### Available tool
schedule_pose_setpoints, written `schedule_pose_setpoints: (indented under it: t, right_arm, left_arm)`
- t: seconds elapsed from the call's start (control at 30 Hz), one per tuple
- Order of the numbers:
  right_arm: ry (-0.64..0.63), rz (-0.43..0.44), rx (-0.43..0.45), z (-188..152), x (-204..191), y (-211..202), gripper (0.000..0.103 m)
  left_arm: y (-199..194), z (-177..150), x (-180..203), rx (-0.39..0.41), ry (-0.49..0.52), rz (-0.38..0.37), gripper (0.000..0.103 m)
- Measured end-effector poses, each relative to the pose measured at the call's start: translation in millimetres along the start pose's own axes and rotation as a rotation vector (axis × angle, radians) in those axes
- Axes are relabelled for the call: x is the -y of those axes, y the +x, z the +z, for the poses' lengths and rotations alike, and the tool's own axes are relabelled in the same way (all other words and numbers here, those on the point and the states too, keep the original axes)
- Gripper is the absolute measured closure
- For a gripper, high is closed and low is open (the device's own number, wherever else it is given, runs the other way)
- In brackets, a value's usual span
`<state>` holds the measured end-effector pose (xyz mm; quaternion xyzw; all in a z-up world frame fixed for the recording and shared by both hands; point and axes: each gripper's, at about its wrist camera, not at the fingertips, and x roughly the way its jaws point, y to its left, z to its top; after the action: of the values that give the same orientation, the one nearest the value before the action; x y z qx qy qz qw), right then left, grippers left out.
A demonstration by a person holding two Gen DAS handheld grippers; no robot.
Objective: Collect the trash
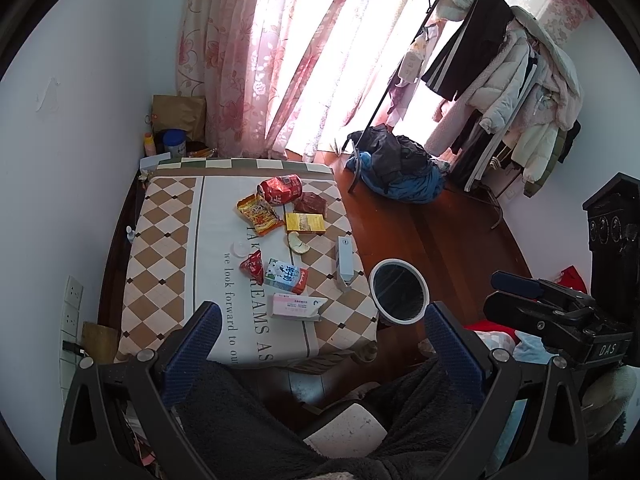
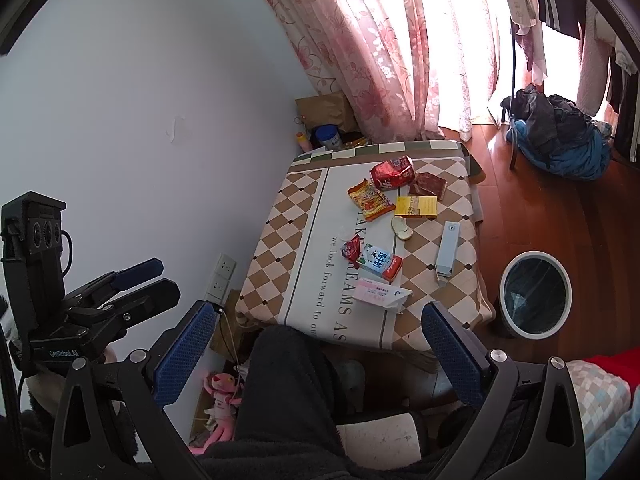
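A small table with a checked cloth [image 1: 160, 248] [image 2: 280, 240] holds several pieces of trash: a crushed red can [image 1: 280, 189] [image 2: 392, 174], a yellow snack wrapper [image 1: 260, 214] [image 2: 370, 200], a yellow box [image 1: 305, 223] [image 2: 416, 206], a milk carton [image 1: 286, 277] [image 2: 380, 263], a pink-white box [image 1: 296, 306] [image 2: 380, 293] and a grey-blue box [image 1: 345, 260] [image 2: 447, 250]. A white-rimmed bin [image 1: 398, 292] [image 2: 536, 294] stands on the floor right of the table. My left gripper [image 1: 322, 340] and right gripper [image 2: 316, 344] are open, empty, held back from the table's near edge.
Wood floor [image 1: 440, 232] lies right of the table, with a pile of dark and blue clothes [image 1: 396, 168] [image 2: 560, 144] and a loaded clothes rack [image 1: 500, 80]. Curtains [image 1: 280, 60] hang behind. A wall [image 2: 140, 120] is left. My dark-trousered legs [image 2: 288, 392] are below.
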<state>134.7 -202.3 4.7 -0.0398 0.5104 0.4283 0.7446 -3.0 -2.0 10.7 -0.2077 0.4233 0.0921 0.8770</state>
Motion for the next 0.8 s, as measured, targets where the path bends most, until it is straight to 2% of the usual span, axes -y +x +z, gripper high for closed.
schedule_pose_setpoints:
  t: [0.8]
  right_arm:
    - [-0.007, 0.002, -0.015, -4.3, -5.0, 0.4, 0.0]
  left_arm:
    - [-2.8, -1.8, -0.2, 0.003, -0.001, -0.004, 0.0]
